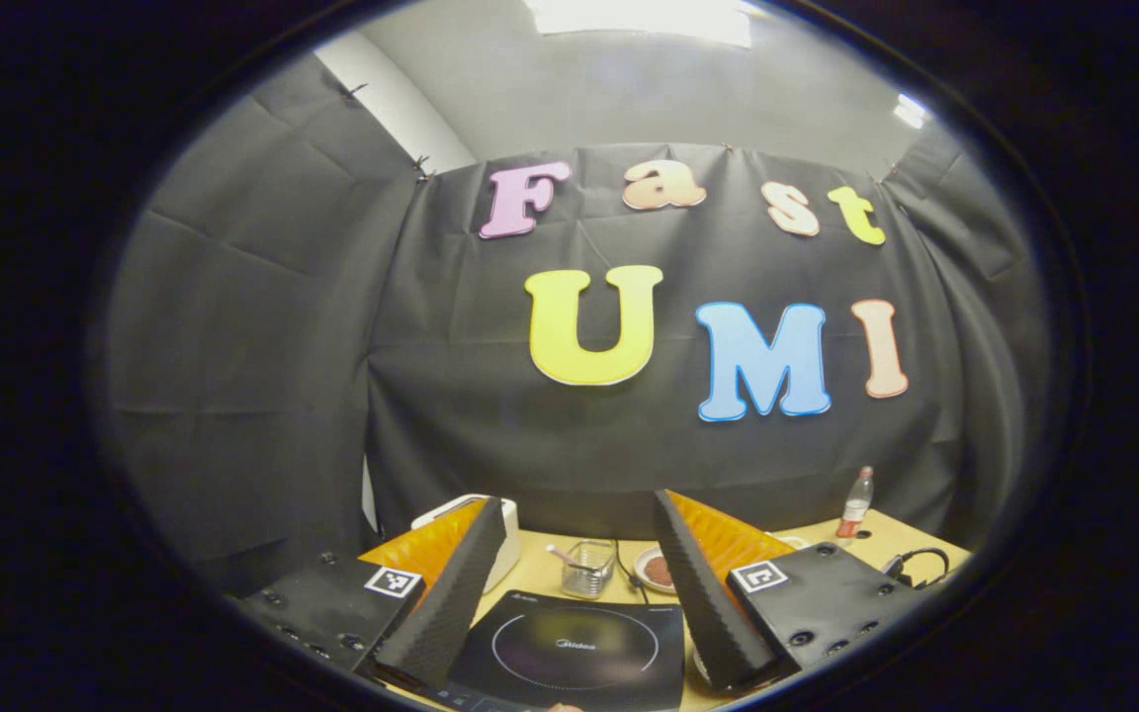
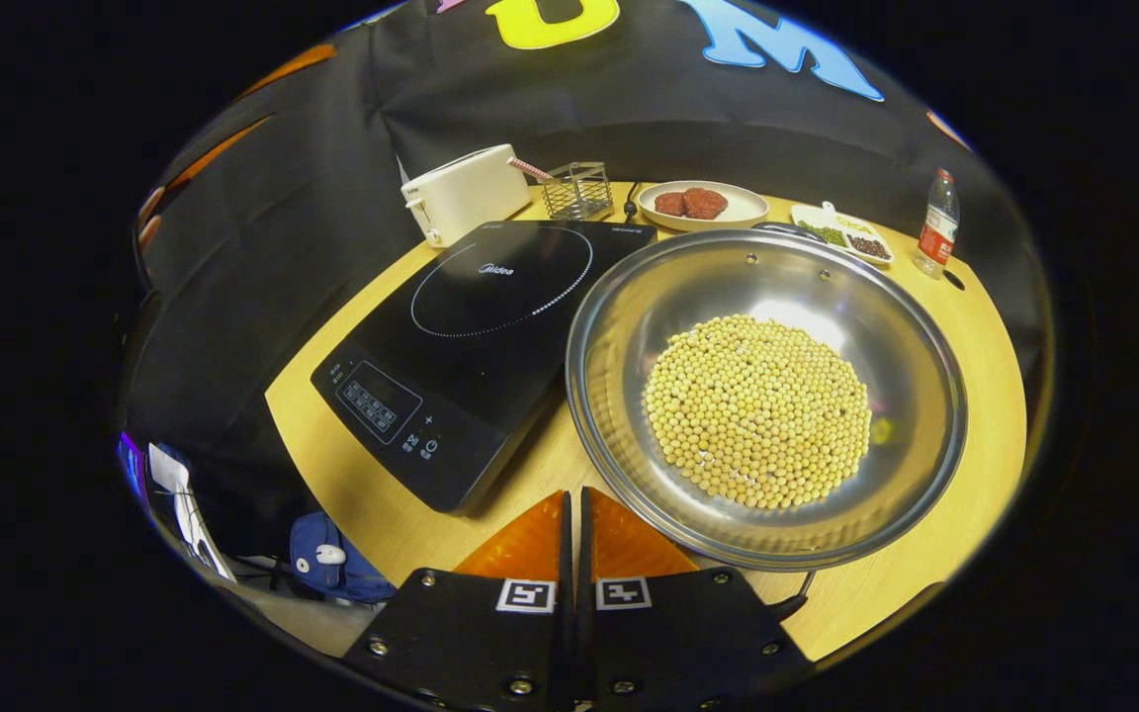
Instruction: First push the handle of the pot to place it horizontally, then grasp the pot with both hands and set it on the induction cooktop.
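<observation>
Showing the pot (image 2: 765, 396) right of the induction cooktop (image 2: 476, 341), its handle (image 2: 795, 599) apparently just right of the closed-fingered right gripper (image 2: 575, 514); left gripper (image 1: 574, 583) gapes wide.

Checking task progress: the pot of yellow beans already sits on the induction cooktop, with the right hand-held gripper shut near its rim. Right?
Not quite. In the right gripper view the pot sits on the table beside the induction cooktop, not on it. The right hand-held gripper is indeed shut near its rim.
</observation>
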Tool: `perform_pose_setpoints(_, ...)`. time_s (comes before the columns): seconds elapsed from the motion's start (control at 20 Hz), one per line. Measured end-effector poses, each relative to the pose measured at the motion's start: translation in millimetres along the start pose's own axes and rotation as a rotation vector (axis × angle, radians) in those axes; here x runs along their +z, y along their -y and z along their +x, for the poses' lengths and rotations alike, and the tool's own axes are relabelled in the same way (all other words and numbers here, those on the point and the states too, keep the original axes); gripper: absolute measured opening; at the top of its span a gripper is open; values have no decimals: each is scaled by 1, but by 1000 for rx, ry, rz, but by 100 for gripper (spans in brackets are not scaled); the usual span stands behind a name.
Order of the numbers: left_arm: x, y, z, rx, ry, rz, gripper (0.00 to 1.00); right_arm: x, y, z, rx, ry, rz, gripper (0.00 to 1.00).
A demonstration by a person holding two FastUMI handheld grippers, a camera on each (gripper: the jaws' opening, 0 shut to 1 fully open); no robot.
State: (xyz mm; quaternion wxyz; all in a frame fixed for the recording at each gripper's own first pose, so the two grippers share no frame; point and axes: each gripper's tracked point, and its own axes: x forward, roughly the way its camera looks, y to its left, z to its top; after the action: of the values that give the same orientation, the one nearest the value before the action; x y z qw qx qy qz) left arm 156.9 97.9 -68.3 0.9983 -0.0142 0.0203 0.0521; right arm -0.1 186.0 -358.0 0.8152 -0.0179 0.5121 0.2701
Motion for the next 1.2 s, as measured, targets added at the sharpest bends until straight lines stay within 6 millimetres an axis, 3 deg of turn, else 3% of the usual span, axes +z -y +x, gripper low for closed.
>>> perform_pose_setpoints(0.3, -11, 20, 24, -71, -11, -33, 98, -15, 12, -7, -42, -52, -12, 1)
perform_pose_setpoints(0.5, -13, 38, 29, -103, -17, -36, 98, -33, 26, -18, -71, -90, -2, 1)
perform_pose_setpoints(0.65, -13, 52, 26, -111, -20, -28, 98, -41, 38, -24, -86, -100, 11, 1)
perform_pose_setpoints(0.7, -12, 56, 26, -109, -22, -25, 94, -42, 43, -27, -86, -103, 17, 1)
perform_pose_setpoints(0.8, -12, 63, 23, -93, -19, -17, 98, -46, 54, -32, -82, -110, 18, 1)
perform_pose_setpoints(1.1, -10, 90, 11, -44, -25, -12, 94, -51, 95, -47, -88, -123, -2, 1)
perform_pose_setpoints(1.15, -8, 95, 9, -40, -23, -3, 100, -52, 101, -50, -91, -124, 0, 1)
perform_pose_setpoints(1.2, -6, 99, 7, -37, -18, 2, 94, -52, 108, -49, -95, -127, -1, 1)
